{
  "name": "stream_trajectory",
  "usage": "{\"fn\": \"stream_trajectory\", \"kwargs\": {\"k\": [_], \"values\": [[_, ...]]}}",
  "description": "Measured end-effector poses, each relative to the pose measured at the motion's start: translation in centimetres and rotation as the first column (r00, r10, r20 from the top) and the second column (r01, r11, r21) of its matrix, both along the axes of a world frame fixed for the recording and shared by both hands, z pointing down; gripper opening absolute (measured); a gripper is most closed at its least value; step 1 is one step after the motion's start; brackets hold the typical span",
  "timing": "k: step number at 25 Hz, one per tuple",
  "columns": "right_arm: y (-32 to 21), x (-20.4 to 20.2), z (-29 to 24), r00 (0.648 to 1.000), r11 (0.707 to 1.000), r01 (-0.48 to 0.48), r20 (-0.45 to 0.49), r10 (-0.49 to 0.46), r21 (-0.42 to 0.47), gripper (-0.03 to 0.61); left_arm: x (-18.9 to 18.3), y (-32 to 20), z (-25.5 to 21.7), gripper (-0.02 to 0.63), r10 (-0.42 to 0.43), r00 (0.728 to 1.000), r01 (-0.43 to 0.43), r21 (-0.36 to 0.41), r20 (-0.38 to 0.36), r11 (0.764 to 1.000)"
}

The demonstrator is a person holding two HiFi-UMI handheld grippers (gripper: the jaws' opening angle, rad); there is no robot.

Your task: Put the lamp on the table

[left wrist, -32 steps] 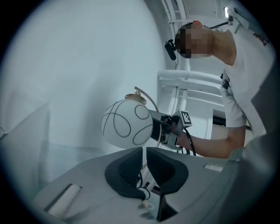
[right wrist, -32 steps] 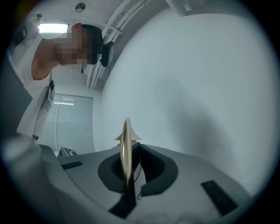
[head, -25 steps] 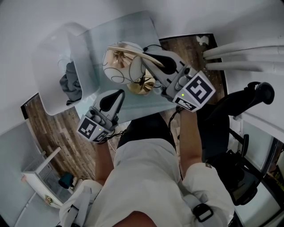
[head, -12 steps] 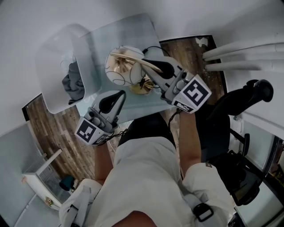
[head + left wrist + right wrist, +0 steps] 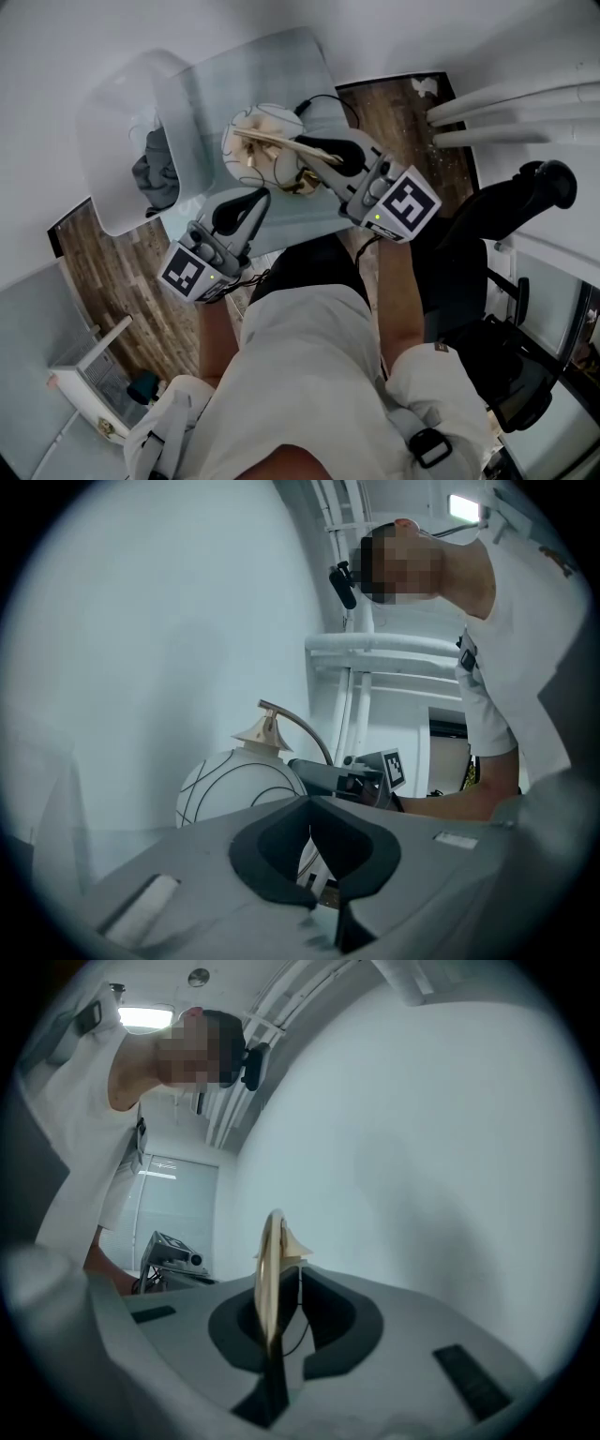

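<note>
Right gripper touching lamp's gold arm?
Touching. Right gripper view: gold arm sits in the right gripper, against one pad, gap at the other; jaws have just been opening.

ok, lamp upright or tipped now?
Upright: left gripper view shows the lamp's globe shade with its gold cap on top; head view shows its gold base on the glass table.

We're over a frosted glass table (image 5: 281, 66) set on a wood-plank floor (image 5: 117, 281). On the glass we've got the lamp (image 5: 255, 141), white globe upright, gold base close to the near edge, its black cord (image 5: 324, 97) looping toward the far right corner. A translucent bin (image 5: 112, 122) overlaps the table's left edge; resting on it or beside it, we can't tell.
</note>
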State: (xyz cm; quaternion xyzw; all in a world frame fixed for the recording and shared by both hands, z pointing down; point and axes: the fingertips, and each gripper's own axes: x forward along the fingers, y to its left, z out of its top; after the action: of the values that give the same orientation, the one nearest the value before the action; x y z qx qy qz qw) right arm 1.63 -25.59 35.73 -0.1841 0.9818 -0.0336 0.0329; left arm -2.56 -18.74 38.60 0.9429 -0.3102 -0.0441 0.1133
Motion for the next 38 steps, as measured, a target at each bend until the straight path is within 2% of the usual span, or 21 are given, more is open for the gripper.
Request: {"fn": "stream_trajectory", "kwargs": {"k": [3, 8, 14, 18, 25, 28, 31, 33, 38], "values": [[0.4, 0.0, 0.1, 1.0, 1.0, -0.006, -0.001, 0.006, 0.007, 0.012, 0.2, 0.1, -0.3, 0.0, 0.004, 1.0, -0.004, 0.003, 0.0, 1.0], [1.4, 0.1, 1.0, 1.0, 0.999, -0.004, -0.017, 0.003, -0.042, 0.015, 0.3, 0.4, -0.5, 0.0, 0.006, 1.0, -0.006, 0.001, -0.003, 1.0], [2.1, 0.4, 0.4, 1.0, 1.0, -0.005, 0.021, 0.005, 0.006, 0.063, 0.2, 1.2, -0.6, 0.0, 0.011, 1.0, -0.011, -0.008, -0.017, 1.0], [3.0, 0.4, 1.1, 1.0, 1.0, -0.012, -0.005, 0.012, -0.027, 0.064, 0.2, 1.7, -0.8, 0.0, 0.006, 1.0, -0.006, -0.008, -0.017, 1.0], [3.0, 0.4, 0.6, 0.999, 0.999, -0.042, 0.003, 0.042, 0.022, 0.078, 0.2, 2.2, -0.8, 0.0, 0.004, 1.0, -0.004, -0.019, -0.013, 1.0], [2.9, 0.6, 0.6, 0.999, 0.998, -0.054, 0.006, 0.054, 0.017, 0.08, 0.4, 2.2, -0.9, 0.0, 0.005, 1.0, -0.006, -0.019, -0.012, 1.0], [3.1, 1.0, 1.1, 0.998, 0.998, -0.058, -0.015, 0.058, -0.027, 0.122, 0.4, 2.1, -1.2, 0.0, 0.005, 1.0, -0.005, -0.018, -0.025, 1.0], [3.5, 1.1, 1.5, 0.998, 0.998, -0.054, -0.037, 0.052, -0.038, 0.179, 0.4, 2.1, -1.2, 0.0, 0.0, 1.0, -0.001, -0.018, -0.023, 1.0], [4.0, 2.1, 1.8, 0.995, 0.995, -0.087, -0.051, 0.085, -0.037, 0.178, 0.4, 2.1, -1.2, 0.0, -0.008, 1.0, 0.008, -0.019, -0.01, 1.0]]}}
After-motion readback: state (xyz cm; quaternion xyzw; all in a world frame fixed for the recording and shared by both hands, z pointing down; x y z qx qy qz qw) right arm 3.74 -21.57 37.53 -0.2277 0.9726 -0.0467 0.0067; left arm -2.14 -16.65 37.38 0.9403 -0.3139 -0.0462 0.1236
